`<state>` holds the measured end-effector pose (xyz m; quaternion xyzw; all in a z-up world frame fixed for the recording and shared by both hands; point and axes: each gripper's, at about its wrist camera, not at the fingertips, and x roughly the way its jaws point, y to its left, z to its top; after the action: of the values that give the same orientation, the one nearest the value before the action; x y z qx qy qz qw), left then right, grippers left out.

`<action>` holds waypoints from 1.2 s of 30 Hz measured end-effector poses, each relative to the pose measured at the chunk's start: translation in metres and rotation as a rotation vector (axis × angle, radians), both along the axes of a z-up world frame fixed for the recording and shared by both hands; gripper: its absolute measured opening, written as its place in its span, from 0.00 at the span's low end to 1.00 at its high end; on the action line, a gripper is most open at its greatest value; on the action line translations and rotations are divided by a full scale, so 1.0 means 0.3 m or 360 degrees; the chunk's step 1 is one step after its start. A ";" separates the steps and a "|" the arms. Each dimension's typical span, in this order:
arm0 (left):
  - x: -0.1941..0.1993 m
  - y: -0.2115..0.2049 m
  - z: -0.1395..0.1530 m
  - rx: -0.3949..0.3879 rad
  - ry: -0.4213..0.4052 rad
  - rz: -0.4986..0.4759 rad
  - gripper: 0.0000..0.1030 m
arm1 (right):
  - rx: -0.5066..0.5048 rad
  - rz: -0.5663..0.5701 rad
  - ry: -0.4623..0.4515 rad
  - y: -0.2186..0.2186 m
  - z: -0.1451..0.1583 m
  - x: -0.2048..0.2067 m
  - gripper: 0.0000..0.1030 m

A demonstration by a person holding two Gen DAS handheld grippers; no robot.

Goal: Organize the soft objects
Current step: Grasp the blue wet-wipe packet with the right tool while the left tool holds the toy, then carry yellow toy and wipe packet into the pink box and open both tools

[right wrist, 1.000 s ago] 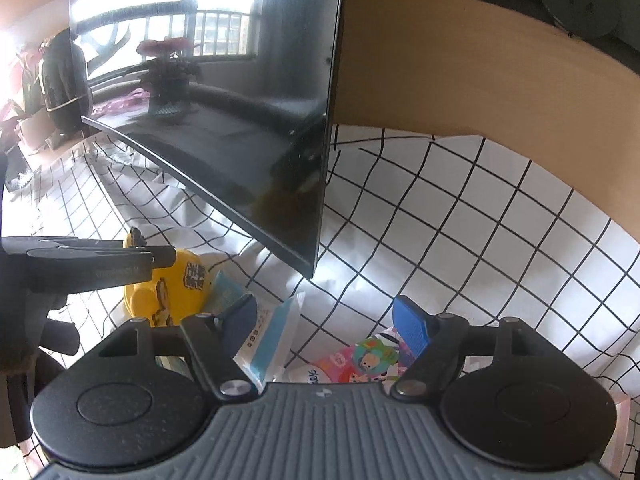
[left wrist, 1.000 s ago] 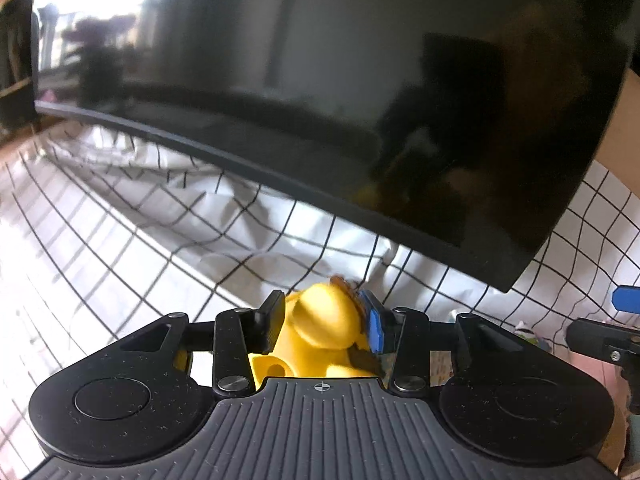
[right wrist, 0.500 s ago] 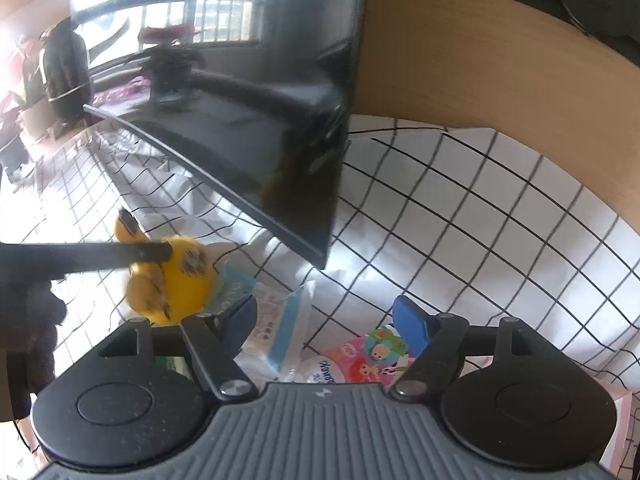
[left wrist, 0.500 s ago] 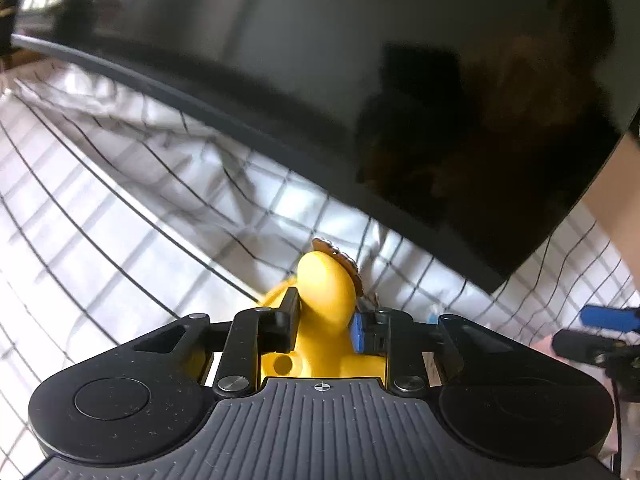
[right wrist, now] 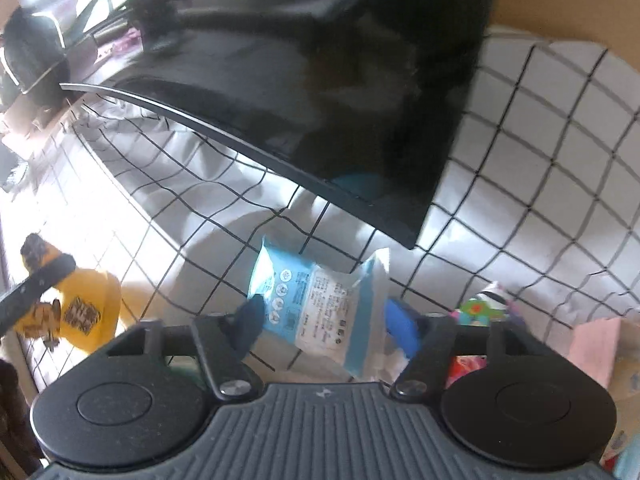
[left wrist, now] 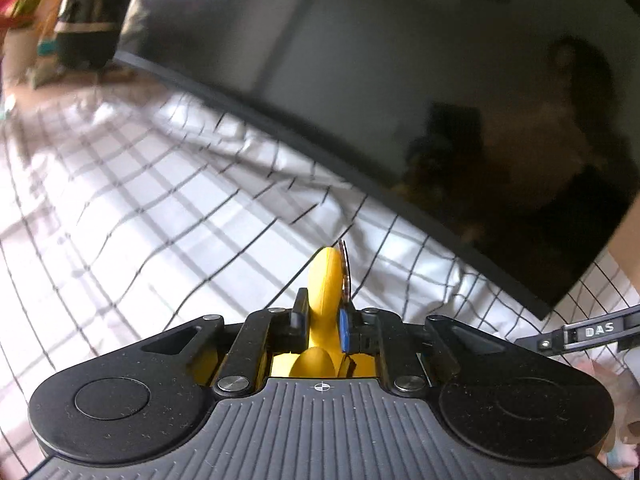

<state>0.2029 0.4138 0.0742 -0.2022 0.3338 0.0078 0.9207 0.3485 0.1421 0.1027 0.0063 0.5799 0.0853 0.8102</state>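
Observation:
My left gripper (left wrist: 323, 320) is shut on a yellow soft toy (left wrist: 326, 284), squeezed thin between the pads and held above the checked cloth. The same yellow toy (right wrist: 86, 312) shows at the far left of the right wrist view, with a left finger (right wrist: 36, 292) across it. My right gripper (right wrist: 328, 326) is open, its fingers on either side of a blue and white tissue pack (right wrist: 320, 308) that lies on the cloth; I cannot tell whether they touch it.
A large black monitor (left wrist: 420, 92) stands on the white checked cloth (left wrist: 140, 208) and fills the back of both views (right wrist: 320, 80). A colourful printed pack (right wrist: 480, 308) and a pink soft item (right wrist: 596, 344) lie at the right. A wooden wall is behind.
My left gripper closed further on the yellow toy, lifted it and carried it left. My right gripper moved over the tissue pack, which now sits between its fingers, and its jaws narrowed.

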 end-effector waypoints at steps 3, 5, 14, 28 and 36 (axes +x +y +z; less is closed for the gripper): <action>-0.008 0.000 -0.029 -0.0054 -0.0003 -0.0026 0.15 | -0.0041 -0.0016 0.0069 0.017 -0.049 0.024 0.52; -0.008 -0.005 -0.044 -0.0068 -0.0002 -0.0053 0.16 | -0.0046 0.0006 0.0086 0.025 -0.060 0.034 0.55; -0.005 -0.036 -0.085 -0.0018 0.0072 -0.0101 0.17 | -0.0228 0.0126 0.0190 0.114 -0.150 0.105 0.84; -0.038 0.009 -0.099 -0.0106 0.0058 -0.0136 0.12 | -0.0161 0.0195 0.0137 0.145 -0.093 0.046 0.73; -0.116 0.002 0.052 -0.0055 -0.0099 -0.0205 0.13 | -0.0061 0.0249 -0.0154 0.091 0.220 -0.092 0.73</action>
<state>0.1681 0.4145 0.0899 -0.1964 0.3173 -0.0634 0.9256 0.3210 0.1694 0.1685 -0.0586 0.5404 0.1375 0.8280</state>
